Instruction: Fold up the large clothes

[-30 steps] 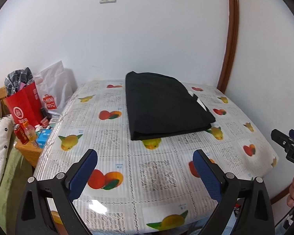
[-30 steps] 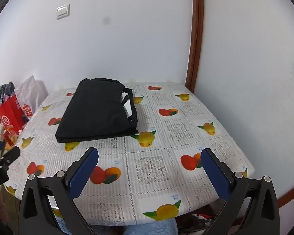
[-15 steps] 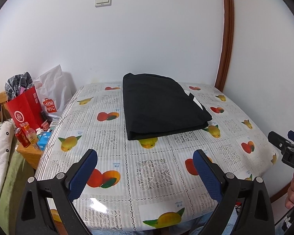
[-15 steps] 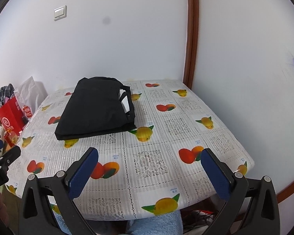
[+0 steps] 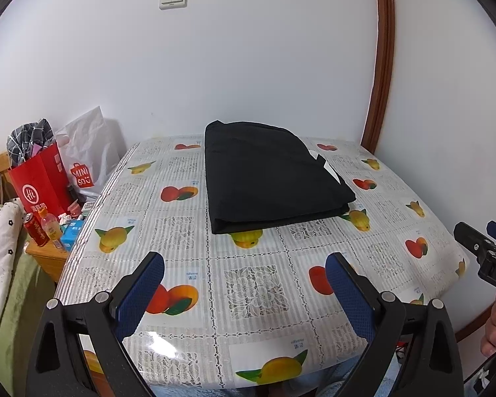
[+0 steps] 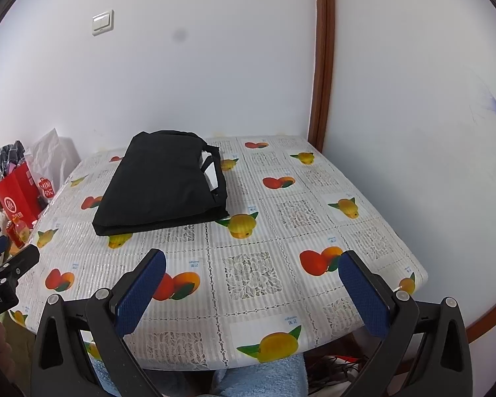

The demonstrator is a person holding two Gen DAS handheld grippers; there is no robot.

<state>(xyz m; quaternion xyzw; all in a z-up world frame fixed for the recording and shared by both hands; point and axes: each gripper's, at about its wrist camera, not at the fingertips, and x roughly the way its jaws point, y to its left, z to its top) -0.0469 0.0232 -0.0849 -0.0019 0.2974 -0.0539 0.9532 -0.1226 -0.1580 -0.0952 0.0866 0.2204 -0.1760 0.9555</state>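
Observation:
A black garment (image 5: 268, 173) lies folded into a flat rectangle on the far half of the table (image 5: 254, 284), a bit of white showing at its right edge. In the right wrist view the same folded garment (image 6: 165, 182) sits left of centre. My left gripper (image 5: 244, 284) is open and empty, held back over the table's near edge. My right gripper (image 6: 253, 284) is open and empty too, well short of the garment. The right gripper's tip (image 5: 479, 248) shows at the right edge of the left wrist view.
The table wears a fruit-print cloth (image 6: 281, 231) and stands in a white-walled corner with a brown trim (image 6: 324, 66). At the left stand a red paper bag (image 5: 39, 185), a white bag (image 5: 86, 158), and drinks on a low wooden stand (image 5: 46, 254).
Both grippers have drawn back and slightly up from the table, so the table and garment look smaller and farther. The garment has not moved. Both grippers stay open.

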